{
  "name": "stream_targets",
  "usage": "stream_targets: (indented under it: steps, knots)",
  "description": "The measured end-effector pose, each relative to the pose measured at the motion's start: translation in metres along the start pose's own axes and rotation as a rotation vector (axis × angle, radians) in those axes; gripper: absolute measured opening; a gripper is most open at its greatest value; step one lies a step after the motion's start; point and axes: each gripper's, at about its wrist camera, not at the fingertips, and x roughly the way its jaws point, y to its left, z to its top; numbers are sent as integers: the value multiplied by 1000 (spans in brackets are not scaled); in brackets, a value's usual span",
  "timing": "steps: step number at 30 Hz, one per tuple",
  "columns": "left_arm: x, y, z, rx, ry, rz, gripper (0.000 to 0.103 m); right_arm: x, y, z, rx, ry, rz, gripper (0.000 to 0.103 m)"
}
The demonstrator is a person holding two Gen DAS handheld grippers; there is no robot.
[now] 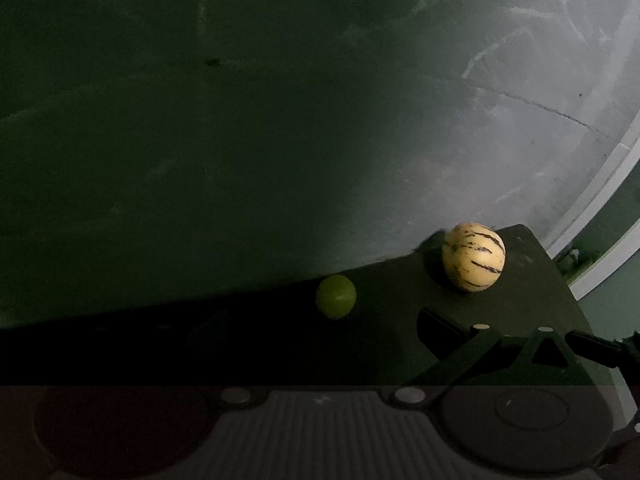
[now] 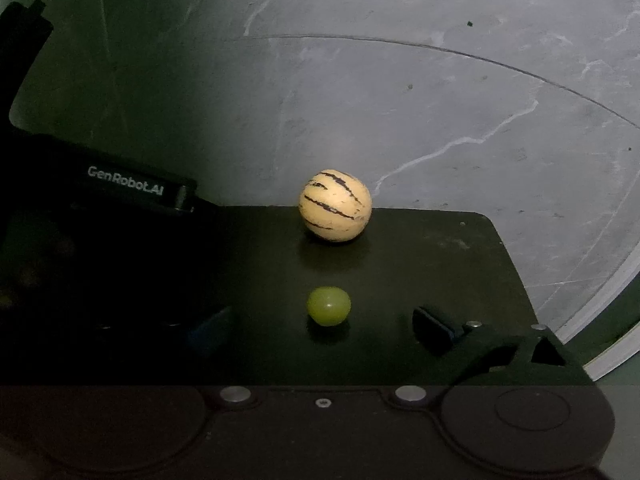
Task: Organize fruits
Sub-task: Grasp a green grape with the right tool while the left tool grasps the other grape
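Note:
A cream fruit with dark purple stripes [image 2: 335,205] sits at the far edge of a black table [image 2: 460,264]. A small green grape [image 2: 329,305] lies nearer, in front of it. In the right wrist view my right gripper [image 2: 320,330] is open, and the grape lies between its fingers [image 2: 434,330], untouched. In the left wrist view the striped fruit [image 1: 473,256] is to the right and the grape [image 1: 336,296] sits ahead. My left gripper [image 1: 320,332] is open and empty; its left finger is lost in shadow.
The left gripper's black body [image 2: 132,190], marked GenRobot.AI, lies at the table's left side. Beyond the table is a grey stone floor [image 2: 440,120] with a white strip [image 2: 608,320] at the right. The scene is very dim.

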Motion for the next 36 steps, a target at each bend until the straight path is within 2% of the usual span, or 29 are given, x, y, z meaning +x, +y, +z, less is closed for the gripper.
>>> stream_targets:
  steps: [9, 12, 20, 26, 30, 36]
  knots:
    - [6, -6, -1, 45, -18, -17, 102, 4, 3, 3, 6, -7, 0, 87]
    - [11, -8, -3, 52, -30, -26, 100, 5, 4, 1, 3, 6, -4, 80]
    - [19, -10, -1, 55, -32, -48, 79, 10, 6, 3, 5, 33, -14, 56]
    - [17, -6, 2, 43, -17, -71, 59, 15, 6, 4, 29, 41, -13, 46]
    - [17, -2, 2, 29, -4, -72, 53, 19, 3, 5, 41, 38, -16, 41]
    - [20, -5, 3, 29, -6, -51, 41, 18, 3, 4, 52, 33, -32, 28]
